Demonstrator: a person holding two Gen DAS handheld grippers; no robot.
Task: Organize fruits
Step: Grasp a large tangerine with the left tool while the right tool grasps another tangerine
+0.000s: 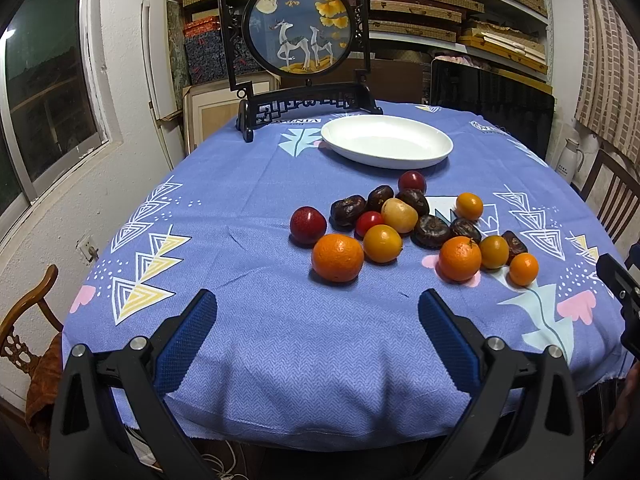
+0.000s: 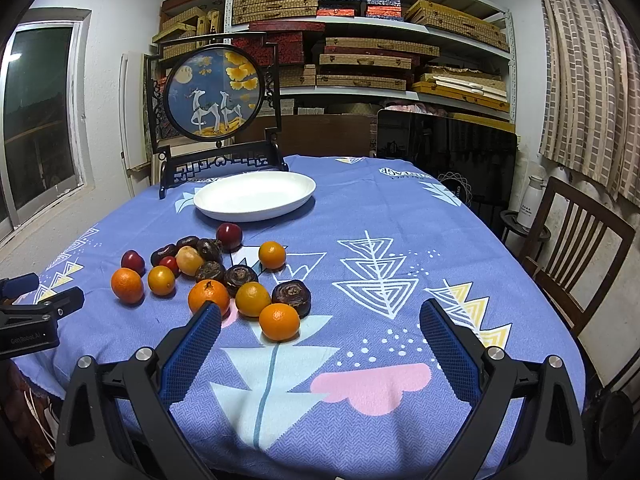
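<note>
A pile of fruit lies on the blue tablecloth: oranges (image 1: pixel 337 257) (image 2: pixel 279 321), yellow-orange small fruits (image 1: pixel 382 243), red plums (image 1: pixel 307 225) (image 2: pixel 229 236) and dark brown water chestnuts (image 1: pixel 431 231) (image 2: pixel 291 297). An empty white oval plate (image 1: pixel 387 141) (image 2: pixel 254 195) sits behind the pile. My left gripper (image 1: pixel 318 320) is open and empty, near the table's front edge, short of the fruit. My right gripper (image 2: pixel 320 332) is open and empty; its left finger is close to an orange (image 2: pixel 208 297). Each gripper shows at the edge of the other's view.
A black framed round deer picture (image 1: pixel 298 28) (image 2: pixel 214 94) stands at the table's back. A wooden chair (image 2: pixel 576 240) stands at the right, another chair (image 1: pixel 24 320) at the left. Shelves of boxes fill the back wall. A window is at the left.
</note>
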